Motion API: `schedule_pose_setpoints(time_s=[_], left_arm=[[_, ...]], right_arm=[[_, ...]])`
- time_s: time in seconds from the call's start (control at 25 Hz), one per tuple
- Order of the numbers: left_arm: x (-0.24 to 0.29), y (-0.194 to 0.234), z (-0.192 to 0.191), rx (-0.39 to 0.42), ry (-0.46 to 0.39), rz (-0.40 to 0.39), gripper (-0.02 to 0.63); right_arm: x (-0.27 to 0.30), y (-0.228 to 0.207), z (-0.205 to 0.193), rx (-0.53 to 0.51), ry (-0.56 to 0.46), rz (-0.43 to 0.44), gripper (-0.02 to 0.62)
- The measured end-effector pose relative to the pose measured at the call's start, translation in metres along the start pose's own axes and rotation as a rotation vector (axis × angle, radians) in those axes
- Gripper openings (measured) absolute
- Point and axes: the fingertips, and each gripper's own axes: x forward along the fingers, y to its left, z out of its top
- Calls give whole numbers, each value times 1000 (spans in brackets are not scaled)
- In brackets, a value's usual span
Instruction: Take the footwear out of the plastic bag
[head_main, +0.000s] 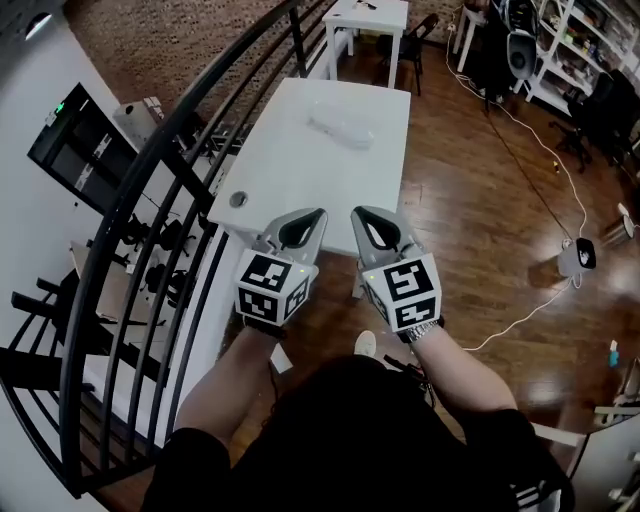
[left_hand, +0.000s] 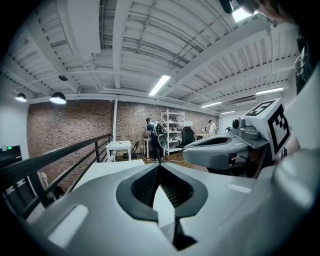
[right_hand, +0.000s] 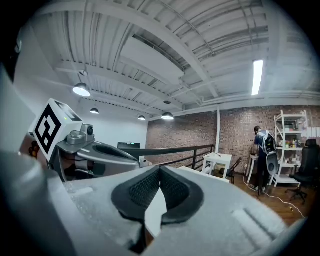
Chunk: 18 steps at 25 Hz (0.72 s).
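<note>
Toward far end of worktop | plastic bag lies there, contents too faint to tell | judged light, limp, slippery film: pinch a loose end, then take footwear by its rim | left tool, right tool: both pressed together, empty, well apart from bag

White table, bare across most of its top from the near edge onward; plastic bag lying toward the far end, small round disc by the near-left corner. Black railing close along the left side, barring approach there. Open wooden floor on the right, crossed by a white cable. Second table beyond the far end.
</note>
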Motion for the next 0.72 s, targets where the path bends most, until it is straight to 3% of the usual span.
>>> schedule_pose_setpoints(time_s=[0.56, 0.72], left_arm=[[122, 34, 27, 13, 46, 92, 15], [125, 42, 31, 31, 51, 100, 15]], right_arm=[[56, -113, -8, 15, 13, 90, -9], [62, -112, -6, 19, 5, 98, -9]])
